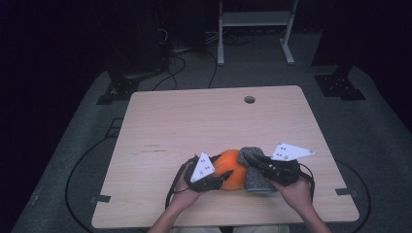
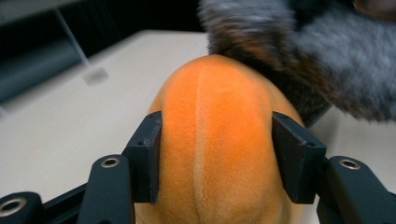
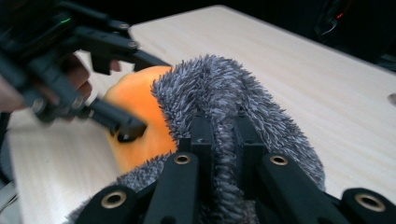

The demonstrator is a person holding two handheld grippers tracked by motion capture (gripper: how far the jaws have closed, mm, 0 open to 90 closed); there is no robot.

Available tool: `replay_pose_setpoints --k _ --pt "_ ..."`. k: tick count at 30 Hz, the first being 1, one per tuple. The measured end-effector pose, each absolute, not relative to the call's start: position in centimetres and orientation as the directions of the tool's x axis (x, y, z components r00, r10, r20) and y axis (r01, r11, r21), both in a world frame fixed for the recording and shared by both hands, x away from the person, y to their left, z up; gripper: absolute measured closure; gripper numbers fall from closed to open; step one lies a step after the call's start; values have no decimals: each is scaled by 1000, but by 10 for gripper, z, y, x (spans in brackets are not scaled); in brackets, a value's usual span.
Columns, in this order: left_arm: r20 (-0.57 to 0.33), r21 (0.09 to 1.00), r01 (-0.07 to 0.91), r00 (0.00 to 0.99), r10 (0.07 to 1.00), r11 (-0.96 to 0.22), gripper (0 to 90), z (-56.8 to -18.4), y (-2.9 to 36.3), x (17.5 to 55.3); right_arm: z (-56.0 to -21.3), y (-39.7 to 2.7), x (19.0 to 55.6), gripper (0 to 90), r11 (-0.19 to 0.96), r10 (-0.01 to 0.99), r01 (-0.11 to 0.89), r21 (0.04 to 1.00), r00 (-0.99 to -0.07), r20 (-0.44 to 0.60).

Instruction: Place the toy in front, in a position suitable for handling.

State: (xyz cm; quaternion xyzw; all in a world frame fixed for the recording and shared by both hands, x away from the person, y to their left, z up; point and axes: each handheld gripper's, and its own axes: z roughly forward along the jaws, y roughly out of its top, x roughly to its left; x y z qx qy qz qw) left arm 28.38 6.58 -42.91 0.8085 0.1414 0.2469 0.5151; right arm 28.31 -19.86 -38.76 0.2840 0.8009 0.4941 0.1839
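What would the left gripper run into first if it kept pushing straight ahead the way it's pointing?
The left gripper already clamps the orange plush; straight beyond that, it would probably meet the grey fuzzy cover.

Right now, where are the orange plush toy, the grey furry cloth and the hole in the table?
orange plush toy [image 2: 219,140]: left gripper view, its centre seam.
grey furry cloth [image 3: 224,88]: right gripper view, its upper fold.
hole in the table [image 1: 249,99]: high view, its middle.

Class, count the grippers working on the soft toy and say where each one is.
2. The left gripper clamps the orange plush toy at its left; the right gripper pinches the grey furry cover at its right.
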Motion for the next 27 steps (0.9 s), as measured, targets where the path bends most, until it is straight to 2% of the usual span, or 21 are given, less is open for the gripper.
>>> replay_pose_setpoints --k 2,3,5,6,7,9,12,13,14,16,18,19,21,22,23,24,27 --pt "225 899 -12 870 439 -438 370 -431 67 286 -396 -198 288 809 363 641 300 882 -767 -3" --pt "182 906 27 876 447 -422 309 -431 69 289 -402 -198 289 809 368 639 315 875 -769 8" --pt "40 928 153 864 501 -339 141 -430 73 298 -410 -197 288 810 360 627 329 873 -778 35" --pt "-7 922 202 863 506 -332 105 -430 74 302 -410 -194 285 810 368 619 323 872 -785 29" --pt "0 911 203 871 491 -360 172 -433 75 303 -409 -190 282 810 380 610 307 873 -793 14" --pt "66 910 147 872 485 -388 305 -435 75 298 -407 -184 278 809 423 599 282 861 -800 -32" --pt "114 903 113 868 484 -415 409 -436 75 293 -405 -196 285 810 412 618 304 859 -786 -19" --pt "119 903 104 872 474 -417 418 -436 76 293 -405 -202 288 810 417 656 318 851 -754 -39" --pt "122 904 97 876 468 -417 419 -436 77 294 -405 -210 291 810 398 678 347 849 -735 -17" --pt "128 904 86 880 458 -418 416 -436 76 294 -402 -216 290 809 340 661 354 871 -749 46" --pt "125 906 75 892 435 -416 395 -436 77 294 -399 -206 284 809 362 627 311 879 -779 17" --pt "118 905 87 889 442 -416 362 -435 77 294 -400 -198 283 809 379 611 303 875 -791 9" --pt "53 898 171 872 486 -405 180 -432 78 300 -407 -188 282 809 402 602 291 868 -798 -11" --pt "12 889 219 867 498 -402 126 -432 78 304 -411 -187 283 809 399 600 293 869 -800 -6" --pt "-19 888 239 873 488 -393 141 -435 79 306 -414 -188 284 809 387 601 304 871 -799 12" --pt "-15 891 231 875 484 -391 222 -436 79 305 -415 -192 285 810 375 604 313 873 -797 27" --pt "53 899 175 866 498 -400 381 -435 76 300 -416 -207 293 810 358 639 364 860 -767 59"
